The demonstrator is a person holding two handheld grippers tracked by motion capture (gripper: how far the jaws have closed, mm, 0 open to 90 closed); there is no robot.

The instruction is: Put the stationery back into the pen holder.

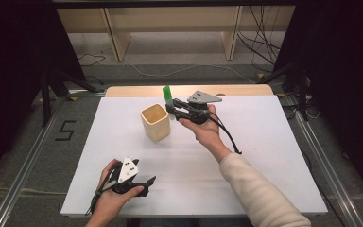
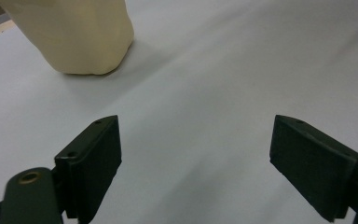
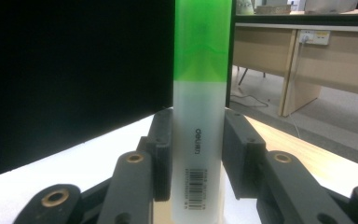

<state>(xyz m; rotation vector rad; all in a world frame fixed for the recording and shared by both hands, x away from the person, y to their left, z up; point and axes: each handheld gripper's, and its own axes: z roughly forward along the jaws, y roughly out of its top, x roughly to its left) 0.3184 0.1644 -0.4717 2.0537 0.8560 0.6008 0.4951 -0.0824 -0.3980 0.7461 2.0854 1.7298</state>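
right tongs (image 1: pixel 172 108) grip highlighter (image 1: pixel 167 93) beside cup (image 1: pixel 155 122).

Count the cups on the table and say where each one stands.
1. The cream cup stands upright on the white table, toward the far middle, just left of the right gripper, which holds a green marker.

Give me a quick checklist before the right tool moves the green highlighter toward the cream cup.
1. Highlighter clamped between the right tool jaws: ok.
2. Highlighter upright in the grip: ok.
3. Cream cup standing upright with its mouth open: ok.
4. Cup interior free of other items: cannot tell, the bottom is hidden.
5. Left tool open and away from the cup: ok.
6. Highlighter cap seated firmly: cannot tell.
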